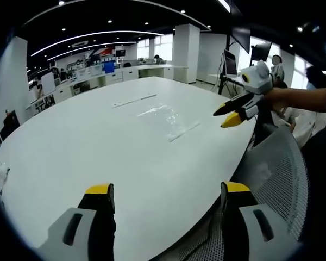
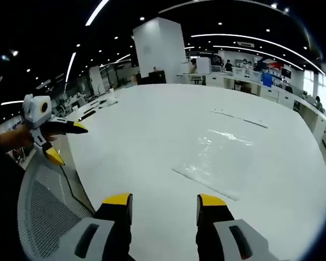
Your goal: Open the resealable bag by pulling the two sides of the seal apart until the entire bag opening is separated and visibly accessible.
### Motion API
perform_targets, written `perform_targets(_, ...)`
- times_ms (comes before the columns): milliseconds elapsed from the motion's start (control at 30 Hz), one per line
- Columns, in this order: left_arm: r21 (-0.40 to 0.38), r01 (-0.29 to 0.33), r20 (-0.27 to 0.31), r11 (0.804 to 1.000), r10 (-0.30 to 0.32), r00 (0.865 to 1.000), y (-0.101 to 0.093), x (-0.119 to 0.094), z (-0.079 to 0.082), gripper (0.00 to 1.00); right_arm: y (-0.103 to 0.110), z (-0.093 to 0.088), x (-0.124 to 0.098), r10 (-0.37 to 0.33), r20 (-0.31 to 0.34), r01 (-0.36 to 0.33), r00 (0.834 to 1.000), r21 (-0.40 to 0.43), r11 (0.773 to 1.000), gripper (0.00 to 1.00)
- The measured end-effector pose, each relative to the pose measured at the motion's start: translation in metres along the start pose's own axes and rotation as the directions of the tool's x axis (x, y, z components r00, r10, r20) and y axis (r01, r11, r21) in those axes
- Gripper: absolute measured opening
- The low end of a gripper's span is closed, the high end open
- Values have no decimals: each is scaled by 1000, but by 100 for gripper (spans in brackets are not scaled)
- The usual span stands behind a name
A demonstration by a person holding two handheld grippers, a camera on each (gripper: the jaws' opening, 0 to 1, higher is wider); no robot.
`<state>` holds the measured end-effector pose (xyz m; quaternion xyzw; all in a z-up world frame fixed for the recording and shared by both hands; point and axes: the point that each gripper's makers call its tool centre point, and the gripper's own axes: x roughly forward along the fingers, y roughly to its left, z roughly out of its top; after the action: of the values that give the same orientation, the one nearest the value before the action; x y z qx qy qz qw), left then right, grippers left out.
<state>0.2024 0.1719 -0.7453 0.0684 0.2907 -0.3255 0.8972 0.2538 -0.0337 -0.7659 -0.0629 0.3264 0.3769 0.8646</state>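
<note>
Resealable bag point(image 1: 168, 120) lies flat on the white tabletop point(image 1: 98, 152), clear plastic that shows mainly by its glare and by the straight strip along one edge; in the right gripper view the bag point(image 2: 217, 157) sits ahead of my jaws and a little to their right, with that strip nearest me. I cannot tell from here whether the seal is pressed shut or partly parted, though nothing looks lifted.

My left hand-held gripper point(image 1: 165, 198) has its jaws spread wide and holds nothing; it hangs near the tabletop's near edge, well short of the bag. My right hand-held gripper point(image 2: 165, 204) is likewise parted and empty. In the left gripper view the right hand-held gripper point(image 1: 232, 114) hovers just beyond the tabletop's rim, apart from the bag.

I judge this the approach: neither side of the seal is taken. Next I need both grippers brought to the strip edge, one jaw pair on each film layer, which will be fiddly as the plastic lies flat.

Beyond the bag lies a thin pale strip point(image 1: 133, 100), well apart. A mesh chair back point(image 1: 277, 168) stands close at the rim beside my hands; otherwise the surface around the bag gives free room.
</note>
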Motion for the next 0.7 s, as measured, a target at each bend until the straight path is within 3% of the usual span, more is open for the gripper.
perform_targets(400, -17, 6, -19, 1000, -6, 1000, 7, 4, -7, 79, -4, 17, 28, 62, -45, -64, 997, -47, 997, 38)
perform_targets(700, -46, -3, -34, 999, 1, 999, 11, 3, -14, 79, -13, 14, 54, 82, -118, -94, 990, -105, 990, 35)
